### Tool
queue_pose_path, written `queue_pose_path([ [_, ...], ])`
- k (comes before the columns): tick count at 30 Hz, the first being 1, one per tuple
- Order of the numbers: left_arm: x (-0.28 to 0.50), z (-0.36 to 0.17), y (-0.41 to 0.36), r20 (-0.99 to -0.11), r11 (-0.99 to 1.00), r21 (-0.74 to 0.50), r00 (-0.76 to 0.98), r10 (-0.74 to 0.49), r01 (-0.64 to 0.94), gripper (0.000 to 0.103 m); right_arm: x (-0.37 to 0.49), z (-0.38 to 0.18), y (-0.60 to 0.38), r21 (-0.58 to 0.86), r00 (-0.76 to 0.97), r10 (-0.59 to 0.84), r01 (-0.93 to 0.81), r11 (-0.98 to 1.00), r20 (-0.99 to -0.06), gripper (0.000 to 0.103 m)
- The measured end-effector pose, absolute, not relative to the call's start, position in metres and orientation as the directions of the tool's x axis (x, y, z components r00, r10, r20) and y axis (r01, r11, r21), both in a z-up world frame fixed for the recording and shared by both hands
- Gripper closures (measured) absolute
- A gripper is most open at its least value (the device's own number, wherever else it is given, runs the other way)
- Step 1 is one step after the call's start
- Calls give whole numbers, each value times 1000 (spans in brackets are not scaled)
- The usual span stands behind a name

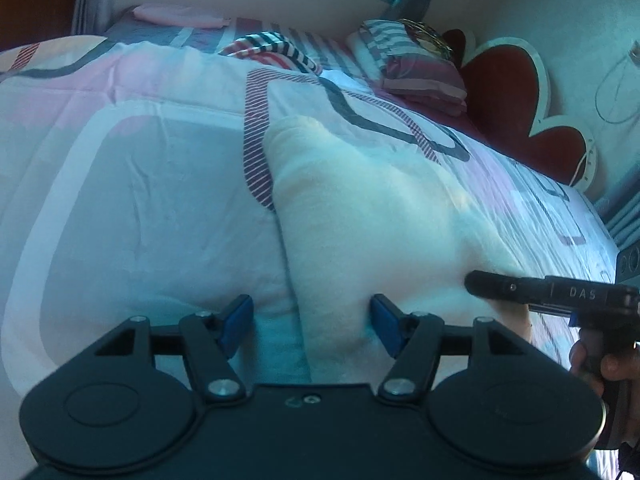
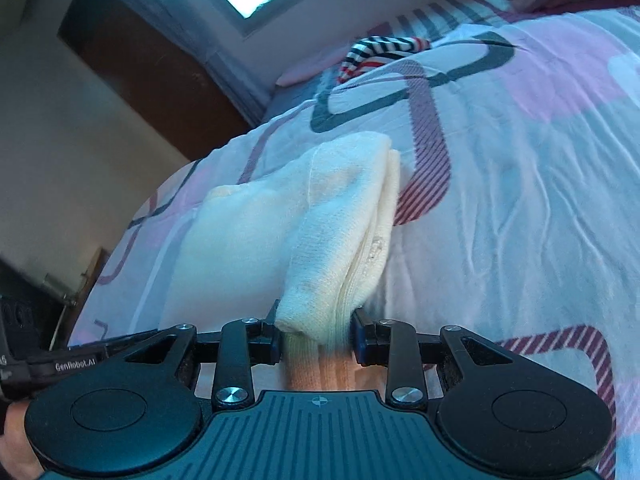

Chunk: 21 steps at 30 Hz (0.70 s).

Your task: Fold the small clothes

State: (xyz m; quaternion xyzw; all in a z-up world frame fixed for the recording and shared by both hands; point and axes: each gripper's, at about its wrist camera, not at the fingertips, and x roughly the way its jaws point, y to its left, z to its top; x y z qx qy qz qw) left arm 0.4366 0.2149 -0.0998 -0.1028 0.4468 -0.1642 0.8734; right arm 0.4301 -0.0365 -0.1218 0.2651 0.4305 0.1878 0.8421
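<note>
A cream knit garment (image 1: 352,216) lies on the patterned bedspread (image 1: 152,184). My left gripper (image 1: 312,320) is open, its blue pads either side of the garment's near left edge, which runs between them. My right gripper (image 2: 316,332) is shut on a bunched fold of the cream garment (image 2: 332,216), lifting that edge off the bed. In the left wrist view the right gripper (image 1: 480,280) comes in from the right, its tip pressed into the cloth.
A striped red, white and navy garment (image 1: 276,50) lies further up the bed, also in the right wrist view (image 2: 380,50). Folded striped bedding (image 1: 404,64) and a red headboard (image 1: 508,96) are at the far right. A pink cloth (image 1: 180,16) lies at the far edge.
</note>
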Motion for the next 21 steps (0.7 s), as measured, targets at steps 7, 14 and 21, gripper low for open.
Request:
queue_pose_path([
  [7,424,-81,234,-693,911,-339,592,-411,237,59,410,-102,-49,561,607,461,-29,827,-647,57],
  [14,451,-73,217,-700,923,-300,602,-385,241,68,405,-58,-5,325,644,428,-281,903,-634,87],
  [21,459,-92,205,-748,943,-255,575,-332,213,63,424,-97,7,208,636,300,-217,954,-711,96],
])
